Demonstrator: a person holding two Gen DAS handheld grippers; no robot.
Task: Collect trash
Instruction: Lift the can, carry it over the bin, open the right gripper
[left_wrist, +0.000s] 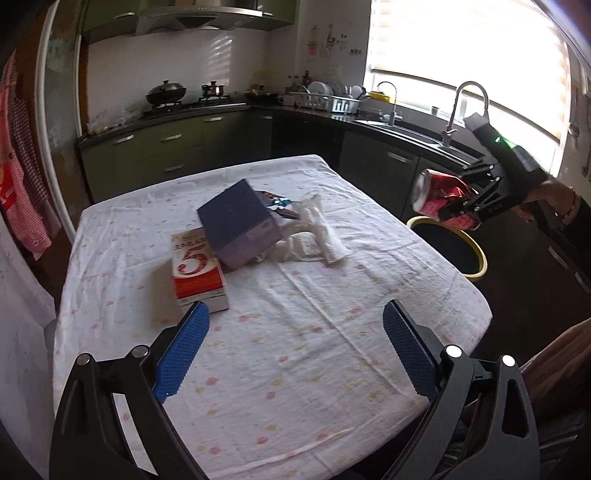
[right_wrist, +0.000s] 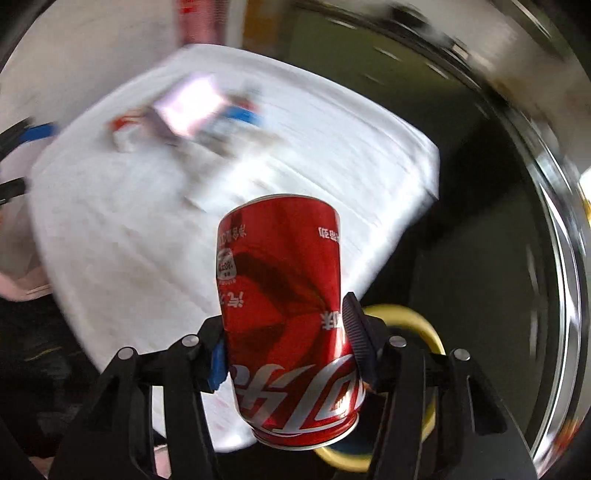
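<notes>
Clamped on the can (right_wrist: 284, 314), the right gripper (right_wrist: 288, 339) held it over the yellow-rimmed bin (left_wrist: 476, 254), probably to drop it. Left gripper (left_wrist: 295, 343) hung spread above the surface (left_wrist: 314, 295), where boxes (left_wrist: 236, 225) and tissue (left_wrist: 317, 229) remained.

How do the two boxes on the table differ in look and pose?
The dark blue cardboard box is plain and bulkier; the orange-and-white carton is slimmer and bears a large red 5. The blue box lies tilted, one end propped on the carton; the carton lies flat on the tablecloth. Both lie untouched.
</notes>
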